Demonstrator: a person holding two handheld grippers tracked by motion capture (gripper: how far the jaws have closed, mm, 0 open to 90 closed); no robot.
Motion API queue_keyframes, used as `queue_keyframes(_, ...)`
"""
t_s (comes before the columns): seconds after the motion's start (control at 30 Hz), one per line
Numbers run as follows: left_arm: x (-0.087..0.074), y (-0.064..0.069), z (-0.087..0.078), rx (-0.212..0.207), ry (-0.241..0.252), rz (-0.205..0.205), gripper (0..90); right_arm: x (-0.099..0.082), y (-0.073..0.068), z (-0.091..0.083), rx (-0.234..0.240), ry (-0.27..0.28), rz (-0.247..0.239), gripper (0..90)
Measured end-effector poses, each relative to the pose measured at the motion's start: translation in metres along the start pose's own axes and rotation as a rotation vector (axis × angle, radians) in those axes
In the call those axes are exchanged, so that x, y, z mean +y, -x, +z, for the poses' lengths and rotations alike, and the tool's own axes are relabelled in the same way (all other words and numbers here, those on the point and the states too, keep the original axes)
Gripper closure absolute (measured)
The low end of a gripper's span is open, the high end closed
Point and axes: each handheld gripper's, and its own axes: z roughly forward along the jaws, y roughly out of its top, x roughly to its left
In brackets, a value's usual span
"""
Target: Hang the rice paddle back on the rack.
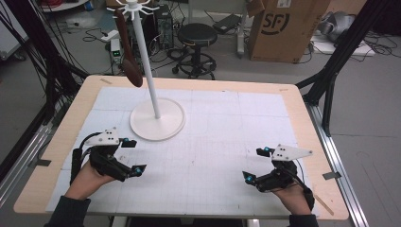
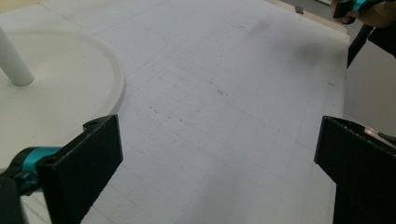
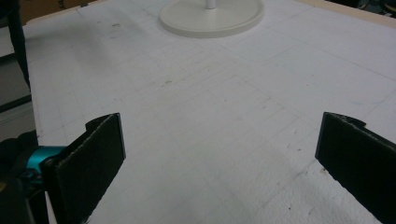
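A white stand [image 1: 152, 85] with a round base [image 1: 157, 120] rises from the white mat; its base shows at the left in the left gripper view [image 2: 60, 88] and at the top in the right gripper view [image 3: 212, 18]. A brown wooden spoon [image 1: 128, 52] hangs from a hook at the stand's top. My left gripper [image 1: 134, 156] rests low at the mat's front left, open, nothing between its jaws [image 2: 219, 158]. My right gripper [image 1: 257, 164] sits at the front right, open and empty [image 3: 219, 158].
The wooden table [image 1: 302, 109] carries a white gridded mat [image 1: 213, 142]. Behind the table stand a black stool [image 1: 197, 35] and a cardboard box [image 1: 283, 26]. Cables lie on the floor at the left.
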Motion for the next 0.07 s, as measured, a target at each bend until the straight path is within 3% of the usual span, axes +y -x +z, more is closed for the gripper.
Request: queue_keyframes(0.07,-0.0003,0.0,-0.0007,-0.001,-0.001,0.005,1.6,0.0006,0.0001,0.0007,0.002,-0.002,-0.003,0.3)
